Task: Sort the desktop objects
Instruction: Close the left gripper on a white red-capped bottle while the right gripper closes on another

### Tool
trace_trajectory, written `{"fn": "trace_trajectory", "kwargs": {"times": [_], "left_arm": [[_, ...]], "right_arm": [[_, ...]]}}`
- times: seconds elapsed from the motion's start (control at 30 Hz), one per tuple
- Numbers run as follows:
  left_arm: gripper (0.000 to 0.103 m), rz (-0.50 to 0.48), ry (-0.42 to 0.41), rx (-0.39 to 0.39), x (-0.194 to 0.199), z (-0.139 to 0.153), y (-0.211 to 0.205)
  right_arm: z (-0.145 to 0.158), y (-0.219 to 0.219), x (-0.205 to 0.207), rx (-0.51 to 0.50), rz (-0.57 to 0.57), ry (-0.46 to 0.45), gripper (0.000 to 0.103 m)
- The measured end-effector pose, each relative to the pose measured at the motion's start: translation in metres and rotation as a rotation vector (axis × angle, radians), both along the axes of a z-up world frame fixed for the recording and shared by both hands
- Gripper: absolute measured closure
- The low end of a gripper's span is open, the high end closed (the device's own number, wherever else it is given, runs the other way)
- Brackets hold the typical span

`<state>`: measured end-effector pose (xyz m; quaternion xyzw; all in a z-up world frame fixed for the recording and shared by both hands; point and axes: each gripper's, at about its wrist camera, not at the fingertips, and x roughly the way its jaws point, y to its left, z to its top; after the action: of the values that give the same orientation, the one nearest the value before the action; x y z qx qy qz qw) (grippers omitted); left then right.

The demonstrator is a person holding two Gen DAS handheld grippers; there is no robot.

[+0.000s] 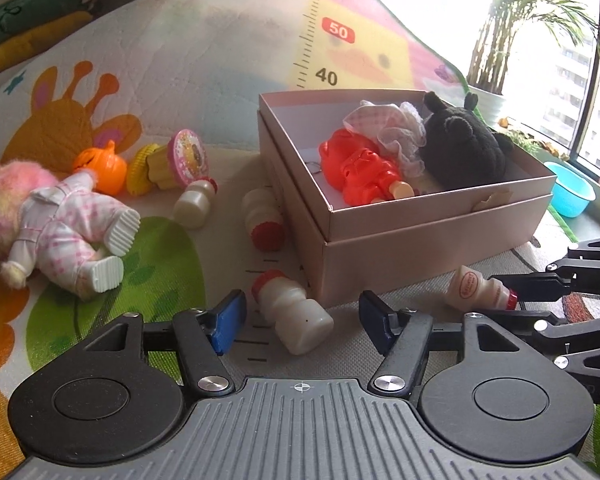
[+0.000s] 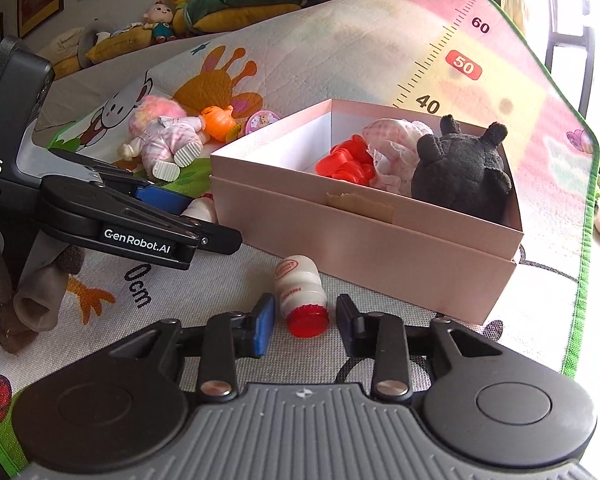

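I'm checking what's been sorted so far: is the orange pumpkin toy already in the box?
No, the orange pumpkin toy lies on the mat beside the doll, outside the box.

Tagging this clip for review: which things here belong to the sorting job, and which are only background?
Job:
- pink box with toys in it
- small bottles, one at the left gripper, one at the right gripper
- doll
- orange pumpkin

Lying about:
- play mat
- potted plant
- blue bowl
- cushions
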<state>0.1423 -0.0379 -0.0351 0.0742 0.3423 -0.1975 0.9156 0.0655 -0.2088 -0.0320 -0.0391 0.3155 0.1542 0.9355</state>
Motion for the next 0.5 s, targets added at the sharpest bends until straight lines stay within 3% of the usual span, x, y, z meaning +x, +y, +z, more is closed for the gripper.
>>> {"fn": "trace_trajectory", "kwargs": {"times": [0.2,0.37,0.5], "left_arm": [[0.053,0.008,-0.004,0.014,-0.004,0.001,0.006],[0.054,0.021,0.000,0.023,-0.006,0.002,0.014],[0.047,0.037,0.004,0.027,-0.005,0.003,0.018]], "right_arm": [[-0.001,-0.001,-0.001,-0.003,0.000,0.000,0.060],[-0.001,0.000,-0.001,-0.006,0.000,0.000,0.060],[-0.001,0.000,-0.001,-0.006,0.000,0.000,0.060]]}}
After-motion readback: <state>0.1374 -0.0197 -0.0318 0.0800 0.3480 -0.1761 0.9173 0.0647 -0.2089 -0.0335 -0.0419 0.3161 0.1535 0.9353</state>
